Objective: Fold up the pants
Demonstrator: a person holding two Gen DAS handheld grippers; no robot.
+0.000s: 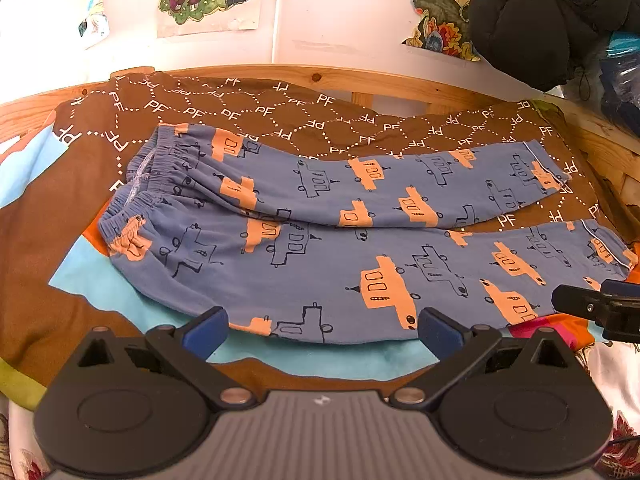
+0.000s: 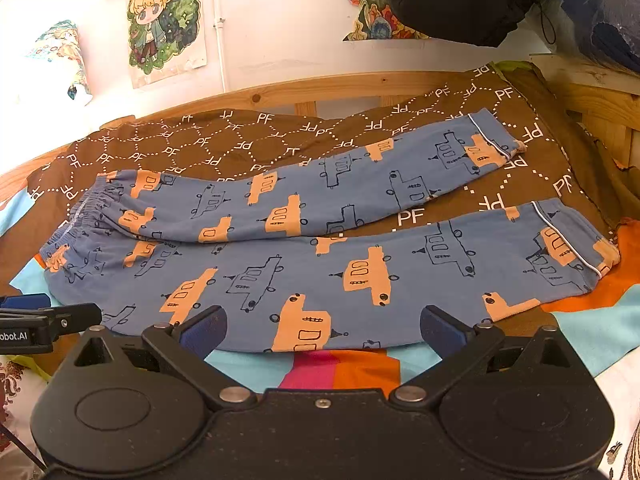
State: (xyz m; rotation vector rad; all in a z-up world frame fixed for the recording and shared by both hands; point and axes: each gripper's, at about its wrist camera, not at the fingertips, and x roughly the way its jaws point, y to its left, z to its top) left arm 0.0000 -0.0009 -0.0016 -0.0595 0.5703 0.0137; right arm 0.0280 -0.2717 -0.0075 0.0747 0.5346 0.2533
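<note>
Setting: a bedroom in a home. Wooden bed frame [image 1: 400, 84] runs along a white wall. Brown "PF"-print blanket [image 1: 248, 112] covers the mattress. Cartoon posters [image 2: 166, 20] taped to the far wall. Dark jacket [image 1: 532, 20] hangs at far right.
</note>
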